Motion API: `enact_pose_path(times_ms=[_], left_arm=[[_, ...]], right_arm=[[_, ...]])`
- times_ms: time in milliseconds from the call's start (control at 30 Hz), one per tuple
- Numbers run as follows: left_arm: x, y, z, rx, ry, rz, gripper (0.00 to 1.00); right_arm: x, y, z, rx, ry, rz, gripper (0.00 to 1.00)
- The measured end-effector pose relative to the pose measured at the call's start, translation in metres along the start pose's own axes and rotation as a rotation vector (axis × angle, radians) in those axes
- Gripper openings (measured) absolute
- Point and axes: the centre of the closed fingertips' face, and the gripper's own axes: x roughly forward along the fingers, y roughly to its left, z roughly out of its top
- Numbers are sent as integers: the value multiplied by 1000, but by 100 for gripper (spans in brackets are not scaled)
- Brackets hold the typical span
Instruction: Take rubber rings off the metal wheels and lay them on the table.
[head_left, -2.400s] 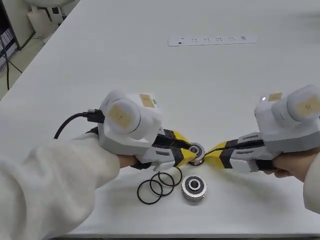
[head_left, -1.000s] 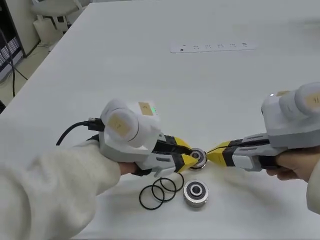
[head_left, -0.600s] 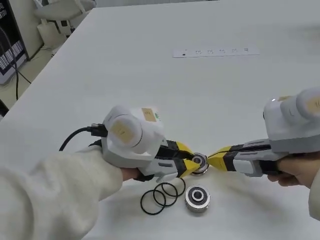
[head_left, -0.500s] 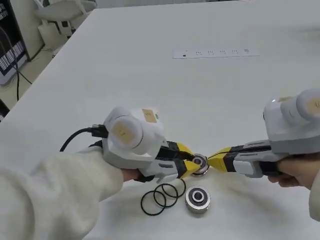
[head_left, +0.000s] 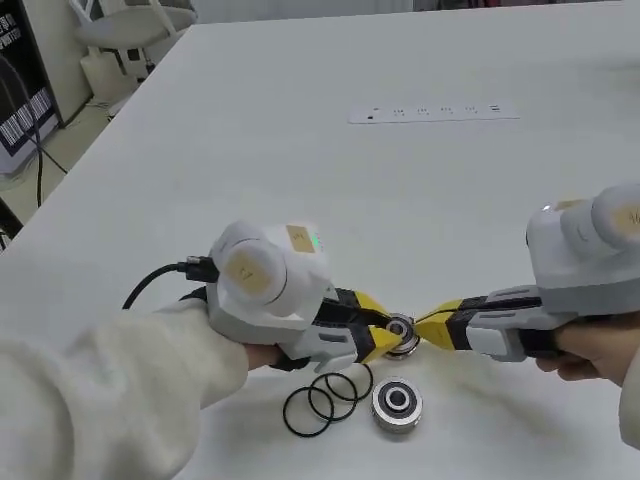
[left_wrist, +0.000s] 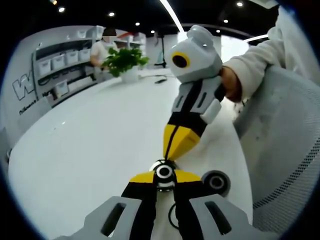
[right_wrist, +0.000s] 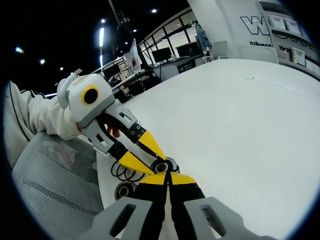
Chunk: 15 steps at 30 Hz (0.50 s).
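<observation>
My left gripper is shut on a small metal wheel and holds it just above the table; its yellow jaws clamp that wheel from both sides. My right gripper comes in from the right, shut, pinching the black rubber ring at the wheel's rim. Three loose black rubber rings lie overlapping on the table below the left gripper. Beside them lies a second metal wheel, flat on the table.
A white power strip lies far back on the table. The left gripper's black cable trails to the left. The table's near edge is close below the rings. A mesh chair stands at that edge.
Both grippers stay joined at the held wheel. The head camera has shifted, so everything sits slightly lower in the picture. Rings and second wheel lie as before.
</observation>
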Motion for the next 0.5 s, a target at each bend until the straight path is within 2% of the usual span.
enact_pose_path(times_ms=[500], left_arm=[[0,0,0,0,-5,-1,13]], right_arm=[[0,3,2,-21,2,7,0]])
